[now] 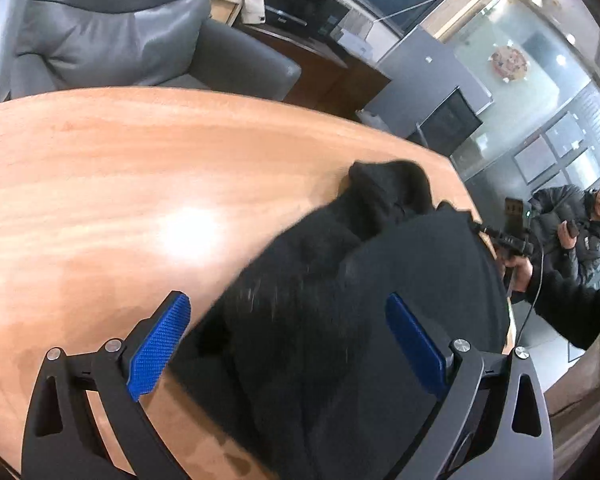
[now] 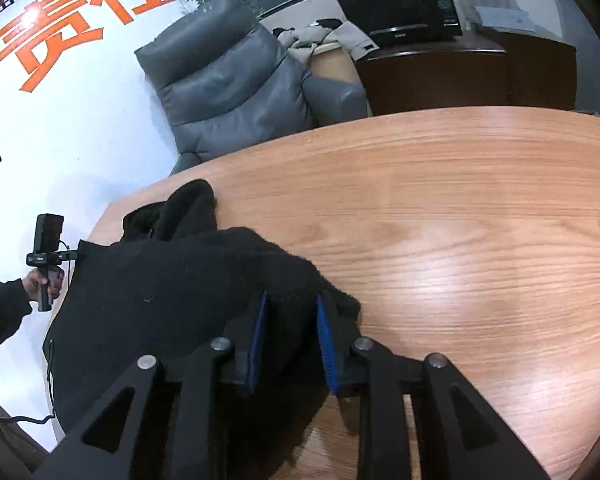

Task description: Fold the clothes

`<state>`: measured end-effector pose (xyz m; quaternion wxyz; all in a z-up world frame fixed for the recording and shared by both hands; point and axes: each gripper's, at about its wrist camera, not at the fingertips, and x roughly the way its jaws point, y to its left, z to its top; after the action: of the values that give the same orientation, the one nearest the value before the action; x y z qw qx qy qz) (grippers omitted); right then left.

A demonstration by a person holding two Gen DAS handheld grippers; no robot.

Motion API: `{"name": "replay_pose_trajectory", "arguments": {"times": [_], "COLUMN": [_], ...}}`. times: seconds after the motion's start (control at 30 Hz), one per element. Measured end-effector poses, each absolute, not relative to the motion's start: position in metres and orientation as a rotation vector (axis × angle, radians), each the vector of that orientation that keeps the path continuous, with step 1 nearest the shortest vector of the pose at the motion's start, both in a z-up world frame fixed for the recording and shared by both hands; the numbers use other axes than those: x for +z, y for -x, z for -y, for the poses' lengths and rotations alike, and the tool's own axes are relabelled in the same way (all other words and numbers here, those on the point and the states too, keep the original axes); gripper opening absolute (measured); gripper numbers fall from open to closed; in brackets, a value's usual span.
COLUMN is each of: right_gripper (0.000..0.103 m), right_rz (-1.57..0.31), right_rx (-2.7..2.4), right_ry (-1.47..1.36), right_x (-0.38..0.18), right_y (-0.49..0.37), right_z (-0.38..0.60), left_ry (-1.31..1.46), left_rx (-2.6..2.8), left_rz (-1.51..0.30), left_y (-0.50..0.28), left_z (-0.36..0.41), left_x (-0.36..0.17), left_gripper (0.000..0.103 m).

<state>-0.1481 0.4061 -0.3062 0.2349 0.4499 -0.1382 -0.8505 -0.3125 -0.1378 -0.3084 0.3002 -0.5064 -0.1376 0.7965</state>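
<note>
A black fleece garment [image 1: 320,280] lies bunched on the wooden table [image 1: 100,200], near its rounded edge. In the left wrist view my left gripper [image 1: 288,336] stands wide open over it, and the cloth runs between the blue pads [image 1: 160,344] without being pinched. In the right wrist view the garment [image 2: 160,280] spreads to the left, and my right gripper [image 2: 292,336] is shut on a thick fold at its right edge. That fold fills the narrow gap between the blue pads [image 2: 326,344]. A hand [image 2: 44,280] holding the left gripper shows at the far left.
The table [image 2: 460,220] stretches bare to the right of the garment. A grey leather armchair [image 2: 228,80] stands behind the table's far edge, beside a dark cabinet [image 2: 432,68] with a monitor [image 2: 400,8]. A person in a dark jacket [image 1: 572,224] stands beyond the table.
</note>
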Motion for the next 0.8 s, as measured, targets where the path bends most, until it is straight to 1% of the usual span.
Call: {"name": "replay_pose_trajectory", "arguments": {"times": [0.07, 0.17, 0.27, 0.33, 0.37, 0.4, 0.43, 0.57, 0.63, 0.7, 0.77, 0.8], "right_gripper": [0.030, 0.030, 0.028, 0.028, 0.032, 0.047, 0.053, 0.054, 0.057, 0.057, 0.057, 0.057], "right_rz": [0.340, 0.343, 0.291, 0.271, 0.263, 0.240, 0.212, 0.072, -0.024, -0.111, -0.205, -0.224], "right_rx": [-2.322, -2.296, -2.323, -2.352, -2.368, -2.397, -2.430, -2.565, -2.523, -2.383, -2.269, -2.231], "right_ry": [-1.238, -1.226, -1.239, -1.274, -1.290, -1.293, -1.293, -1.181, -1.099, -1.045, -1.044, -1.069], "right_x": [-0.303, -0.298, -0.300, -0.304, -0.304, -0.299, -0.292, -0.244, -0.219, -0.207, -0.219, -0.233], "right_y": [0.149, 0.152, 0.157, 0.161, 0.161, 0.160, 0.159, 0.145, 0.133, 0.119, 0.108, 0.105], "right_z": [-0.404, -0.404, -0.395, -0.395, -0.396, -0.397, -0.397, -0.395, -0.370, -0.328, -0.279, -0.262], "left_ry": [1.337, 1.416, 1.397, 1.378, 1.352, 1.327, 1.288, 1.162, 1.151, 1.142, 1.189, 1.193], "left_rx": [2.116, 2.129, 2.181, 2.203, 2.230, 2.239, 2.251, 2.182, 2.109, 2.029, 1.990, 1.983], "left_rz": [0.380, 0.337, 0.319, 0.345, 0.341, 0.332, 0.294, 0.179, 0.116, 0.008, -0.084, -0.110], "left_y": [0.318, 0.324, 0.321, 0.317, 0.311, 0.308, 0.300, 0.267, 0.259, 0.250, 0.253, 0.253], "left_z": [0.138, 0.140, 0.147, 0.152, 0.153, 0.151, 0.145, 0.105, 0.077, 0.044, 0.021, 0.021], "left_x": [-0.311, -0.325, -0.319, -0.311, -0.299, -0.291, -0.274, -0.234, -0.232, -0.247, -0.277, -0.287], "left_gripper": [0.099, 0.099, 0.097, 0.097, 0.097, 0.097, 0.097, 0.098, 0.098, 0.098, 0.097, 0.096]}}
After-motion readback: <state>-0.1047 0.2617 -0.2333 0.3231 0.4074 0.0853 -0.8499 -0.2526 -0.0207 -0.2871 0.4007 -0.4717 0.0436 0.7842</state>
